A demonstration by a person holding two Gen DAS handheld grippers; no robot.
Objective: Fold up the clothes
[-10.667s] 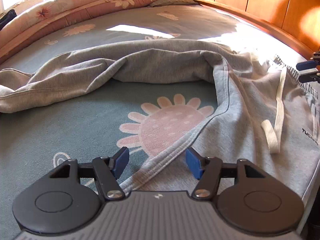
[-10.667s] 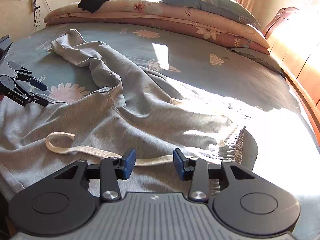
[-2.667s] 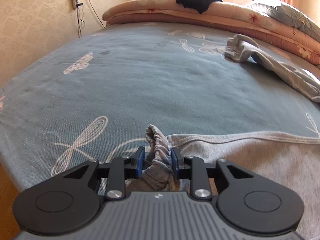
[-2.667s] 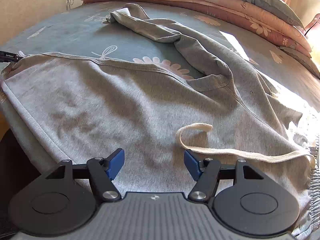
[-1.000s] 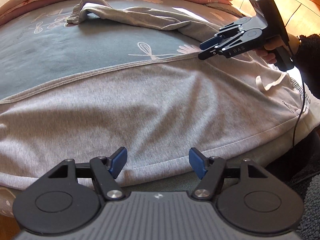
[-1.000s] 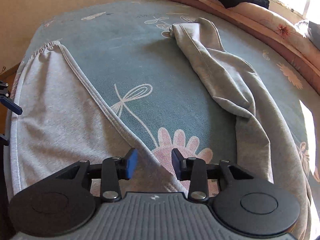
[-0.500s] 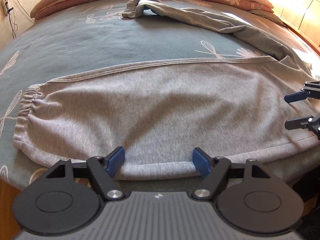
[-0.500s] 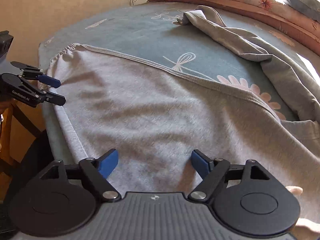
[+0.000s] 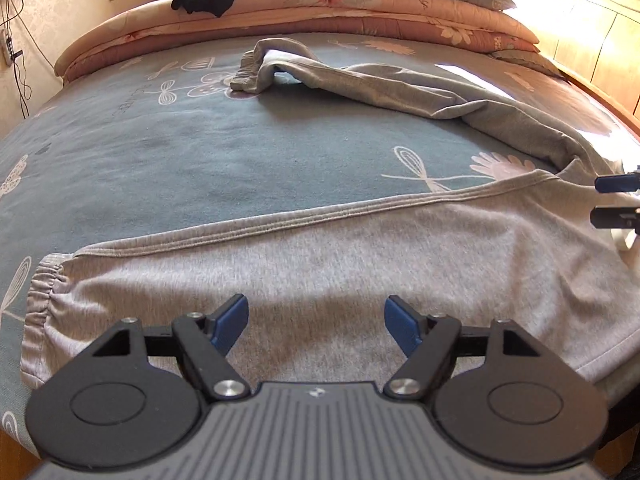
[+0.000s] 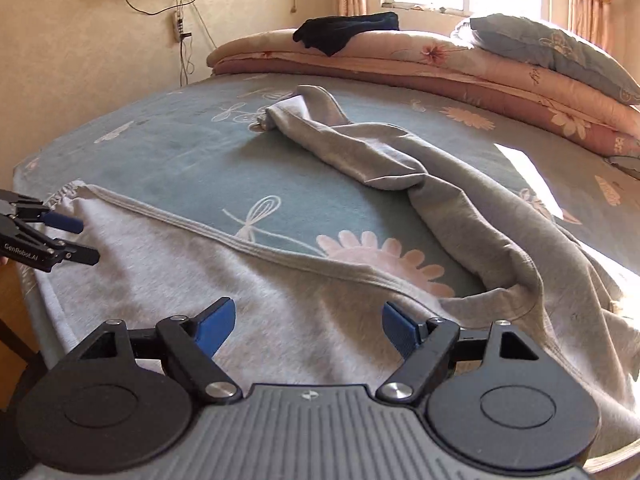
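Grey sweatpants (image 9: 340,256) lie on the bed. The near leg is spread flat along the front edge, its elastic cuff (image 9: 40,296) at the left. The far leg (image 9: 380,84) trails crumpled toward the back. My left gripper (image 9: 315,314) hovers open over the near leg with nothing between its blue pads. In the right wrist view the same pants (image 10: 248,288) lie below my right gripper (image 10: 307,318), which is open and empty above the cloth near the crotch. The left gripper (image 10: 68,240) also shows open by the cuff, and the right gripper (image 9: 616,200) pokes in at the right edge.
The blue-green flowered sheet (image 9: 180,152) is bare between the two legs. Folded pink quilts (image 9: 360,12), a pillow (image 10: 560,56) and a black garment (image 10: 344,32) line the back. A wooden headboard (image 9: 600,48) stands at the right and a wall with cables (image 10: 180,28) at the left.
The right gripper's jaws went from narrow around the inner seam to wide open and it drew back over the near leg. The left gripper shifted along the leg, its view turned up the bed.
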